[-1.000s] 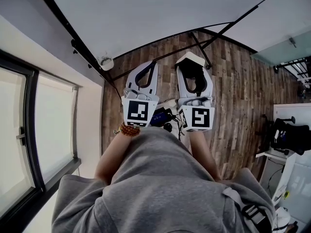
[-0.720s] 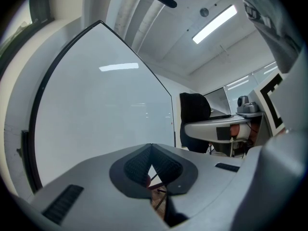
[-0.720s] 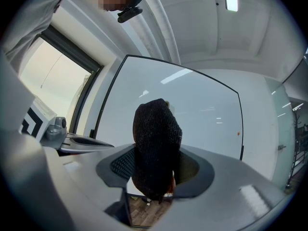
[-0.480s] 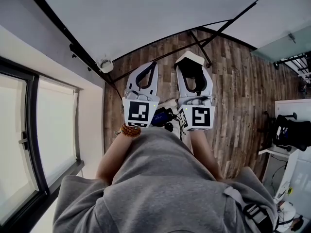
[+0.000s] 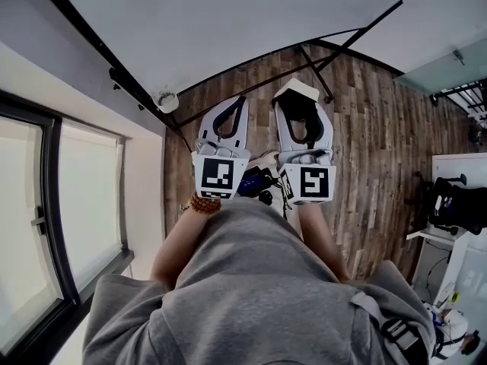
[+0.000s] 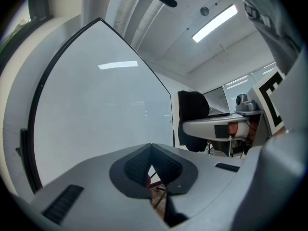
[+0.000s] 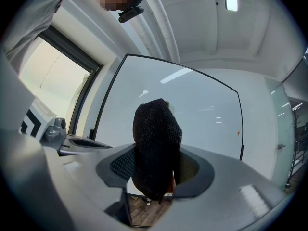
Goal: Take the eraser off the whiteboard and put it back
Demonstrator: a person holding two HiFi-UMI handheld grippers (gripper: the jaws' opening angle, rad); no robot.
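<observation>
Facing the whiteboard (image 7: 192, 105), the right gripper (image 5: 299, 103) pinches the eraser (image 7: 156, 148) (left gripper (image 6: 151, 150) pressed together, empty); a slack pinch could drop it.

This looks like an office or meeting room. A large black-framed whiteboard (image 5: 228, 21) on a stand fills the top of the head view above a wood-plank floor (image 5: 373, 150), and a tall window (image 5: 84, 204) with dark frames runs down the left edge. A black office chair (image 5: 456, 211) stands beside white furniture at the right edge, and in the left gripper view a long ceiling strip light (image 6: 215, 23) glows at the upper right.
</observation>
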